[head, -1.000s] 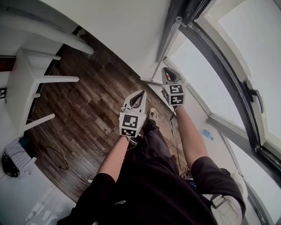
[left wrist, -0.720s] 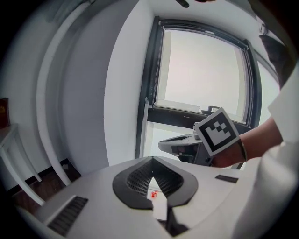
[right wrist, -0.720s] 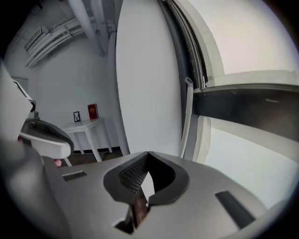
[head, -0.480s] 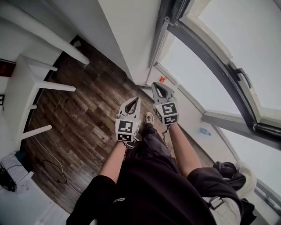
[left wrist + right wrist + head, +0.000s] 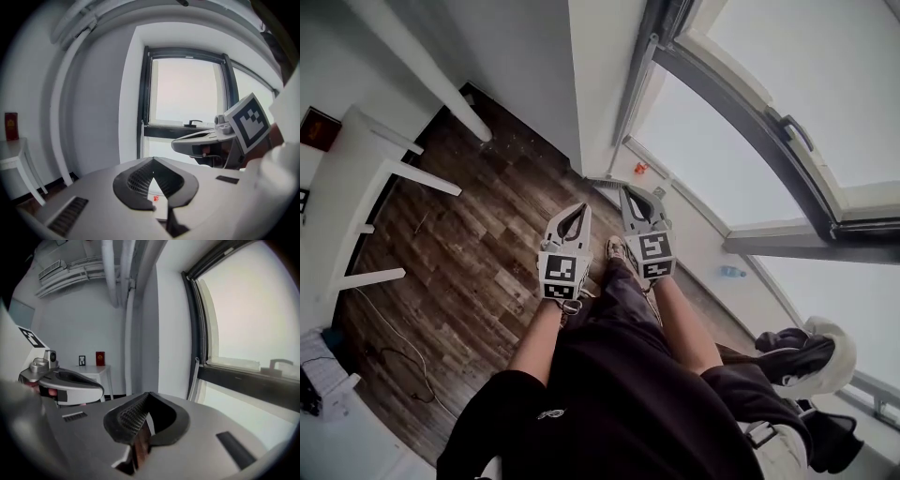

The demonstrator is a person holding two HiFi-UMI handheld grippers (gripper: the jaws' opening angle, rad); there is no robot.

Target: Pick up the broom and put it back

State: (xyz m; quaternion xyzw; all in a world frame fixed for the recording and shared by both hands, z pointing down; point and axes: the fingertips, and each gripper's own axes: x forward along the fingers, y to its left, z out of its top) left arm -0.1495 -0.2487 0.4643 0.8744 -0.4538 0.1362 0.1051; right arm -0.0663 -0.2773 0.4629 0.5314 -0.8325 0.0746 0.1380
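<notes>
The left tool [image 5: 579,210] is holding its jaws shut, tips meeting with nothing between them. The right tool [image 5: 627,193], just beside it, is likewise closed and empty. Both are hovering above the person's legs and pointing toward the corner where the white wall meets the window [image 5: 722,159]. The broom [image 5: 635,105] is leaning in that corner, well apart from both tools. Its handle is running along the dark window frame and its head is resting low by the wooden floor [image 5: 478,253]. Open floor is stretching leftward to the white bench [image 5: 356,187], where the bench legs and a white pipe [image 5: 422,66] are bounding that side. A small red object [image 5: 639,169] is lying near the broom's head, and a cable [image 5: 403,319] is trailing across the floor at lower left.
</notes>
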